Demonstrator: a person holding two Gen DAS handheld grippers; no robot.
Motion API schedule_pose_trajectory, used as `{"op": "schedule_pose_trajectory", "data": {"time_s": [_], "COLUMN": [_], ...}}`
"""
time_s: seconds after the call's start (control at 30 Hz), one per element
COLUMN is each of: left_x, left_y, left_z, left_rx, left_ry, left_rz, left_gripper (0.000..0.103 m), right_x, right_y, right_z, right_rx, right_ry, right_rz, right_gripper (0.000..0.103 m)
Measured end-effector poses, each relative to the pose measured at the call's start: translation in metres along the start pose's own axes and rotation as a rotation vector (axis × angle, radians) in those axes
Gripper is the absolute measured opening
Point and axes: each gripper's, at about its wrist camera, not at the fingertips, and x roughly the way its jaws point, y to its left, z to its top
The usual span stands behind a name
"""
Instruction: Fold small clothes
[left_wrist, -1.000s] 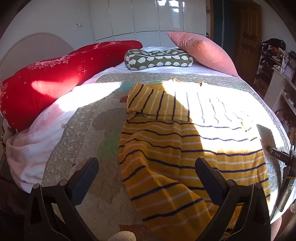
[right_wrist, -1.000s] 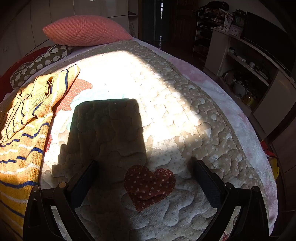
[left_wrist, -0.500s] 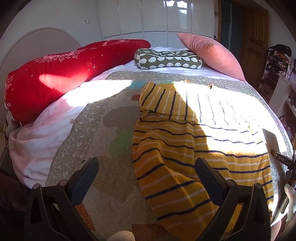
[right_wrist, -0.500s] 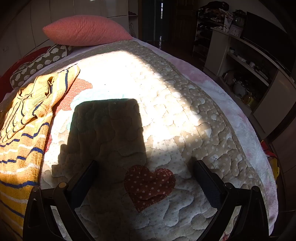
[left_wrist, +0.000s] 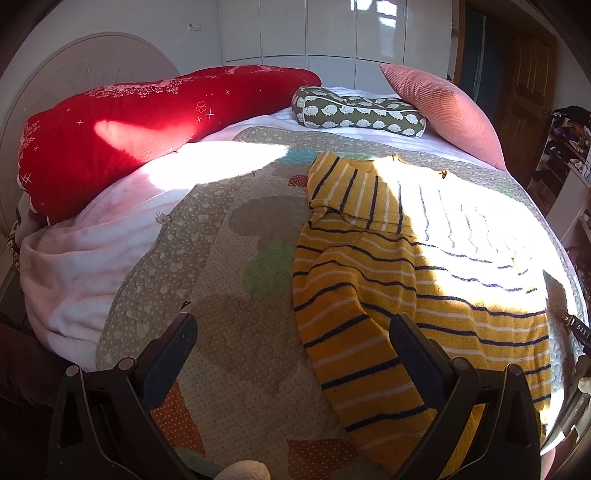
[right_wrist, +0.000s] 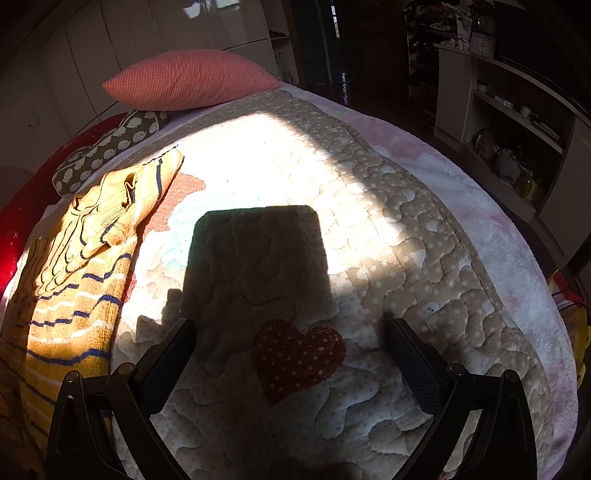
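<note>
From my left wrist camera, the left gripper (left_wrist: 293, 338) sits at the bottom of the frame with its fingers spread wide apart and nothing between them. The yellow striped sweater (left_wrist: 399, 280) lies spread on the quilt (left_wrist: 229, 295), filling the centre and right of that frame; its lower hem edge passes under my right-hand finger, while the left-hand finger hangs over bare quilt. One sleeve (left_wrist: 354, 195) is folded across the upper part of the garment, and strong sunlight washes out the sweater's right half. At the top of the frame I see a red bolster (left_wrist: 140, 122) on the left, a green patterned cushion (left_wrist: 358, 112) in the middle and a pink pillow (left_wrist: 443, 107) on the right. A pink blanket (left_wrist: 85, 258) shows beyond the quilt's left edge.

From my right wrist camera, the right gripper (right_wrist: 291, 339) also has its fingers wide apart and holds nothing. It hovers over bare quilt, with a red dotted heart patch (right_wrist: 295, 358) between the fingers and a dark rectangular shadow (right_wrist: 258, 258) above that. The sweater lies along the left edge of this frame, well clear of the fingers. Shelves (right_wrist: 517, 122) stand in the dim upper right.
</note>
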Motion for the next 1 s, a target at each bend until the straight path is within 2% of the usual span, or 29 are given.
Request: {"op": "schedule_pose_trajectory", "data": {"time_s": [0.13, 0.27, 0.37, 0.47, 0.57, 0.77, 0.9, 1.0], "left_x": [0.002, 0.003, 0.006, 0.009, 0.012, 0.025, 0.035, 0.043], "left_y": [0.001, -0.002, -0.006, -0.01, -0.014, -0.018, -0.021, -0.023], "left_z": [-0.002, -0.004, -0.006, -0.008, -0.011, -0.02, -0.028, -0.031], "left_rx": [0.006, 0.01, 0.023, 0.032, 0.043, 0.059, 0.08, 0.089], "left_ry": [0.001, 0.008, 0.015, 0.022, 0.028, 0.061, 0.082, 0.098], "left_rz": [0.006, 0.003, 0.004, 0.001, 0.003, 0.01, 0.013, 0.016], "left_gripper": [0.103, 0.103, 0.103, 0.103, 0.103, 0.103, 0.103, 0.103], "right_x": [0.006, -0.002, -0.028, -0.057, -0.08, -0.08, -0.061, -0.043], "right_y": [0.01, 0.008, 0.018, 0.052, 0.09, 0.158, 0.179, 0.184], "right_z": [0.002, 0.005, 0.002, -0.003, -0.012, -0.036, -0.051, -0.062], "right_rx": [-0.05, -0.027, 0.023, -0.039, -0.108, -0.265, -0.321, -0.314], "right_ry": [0.041, 0.039, -0.017, -0.094, -0.154, -0.111, -0.048, 0.025], "right_rz": [-0.04, 0.007, 0.116, 0.136, 0.214, 0.227, 0.19, 0.176], "right_gripper": [0.103, 0.103, 0.103, 0.103, 0.103, 0.103, 0.103, 0.103]}}
